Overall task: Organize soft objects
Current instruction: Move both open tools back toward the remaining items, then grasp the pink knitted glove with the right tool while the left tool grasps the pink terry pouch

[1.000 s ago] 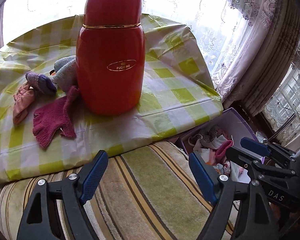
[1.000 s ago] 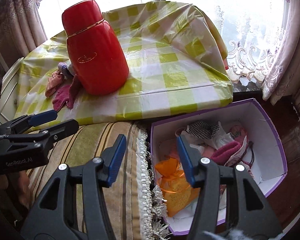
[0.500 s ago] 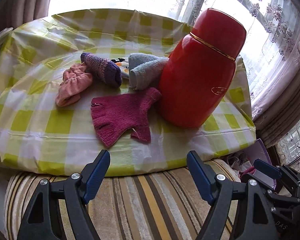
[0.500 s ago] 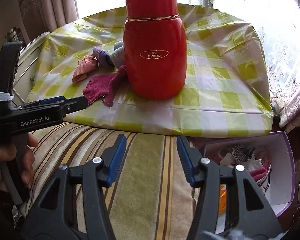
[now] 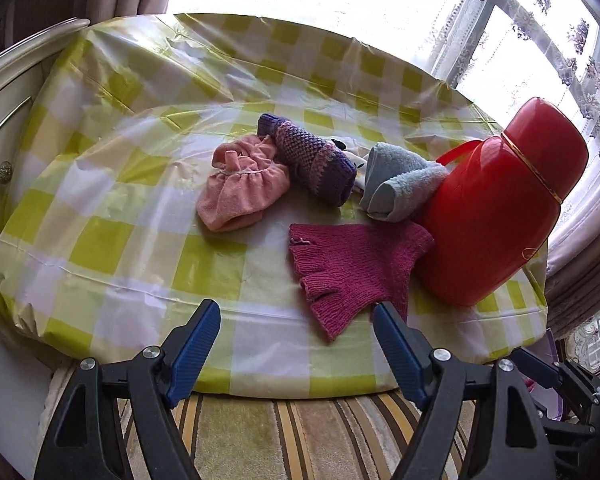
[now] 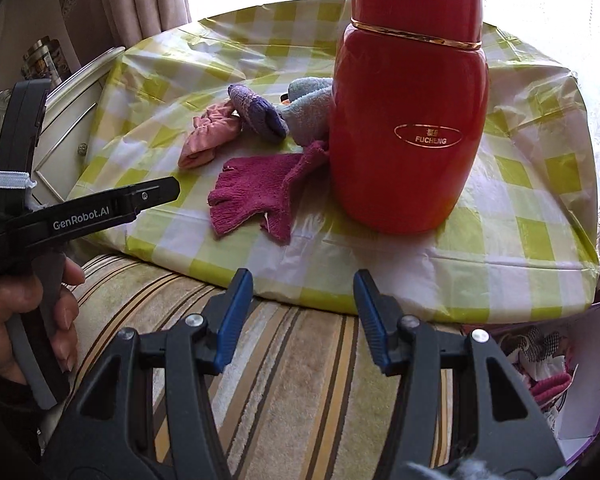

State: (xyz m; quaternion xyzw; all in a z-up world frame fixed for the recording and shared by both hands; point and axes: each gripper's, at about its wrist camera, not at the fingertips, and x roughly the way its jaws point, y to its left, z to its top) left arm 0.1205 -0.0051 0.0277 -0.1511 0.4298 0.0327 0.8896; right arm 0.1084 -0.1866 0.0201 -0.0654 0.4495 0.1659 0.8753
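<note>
A magenta knit glove (image 5: 352, 268) (image 6: 256, 188) lies on the checked tablecloth near the front edge. Behind it lie a pink cloth piece (image 5: 242, 186) (image 6: 210, 134), a purple knit mitten (image 5: 310, 160) (image 6: 258, 114) and a light blue towel (image 5: 396, 182) (image 6: 308, 114). My left gripper (image 5: 296, 340) is open and empty, just in front of the glove; its side shows in the right wrist view (image 6: 100, 210). My right gripper (image 6: 302, 312) is open and empty over the striped cushion.
A large red thermos (image 5: 496, 220) (image 6: 408, 120) stands on the table (image 5: 120, 216) right of the soft things. A striped cushion (image 6: 300, 380) lies in front. A purple-rimmed box (image 6: 592, 380) holding soft items sits at the lower right.
Both grippers have swung left and moved closer to the table. The soft things now sit centred before the left gripper, and the box has slid to the right edge.
</note>
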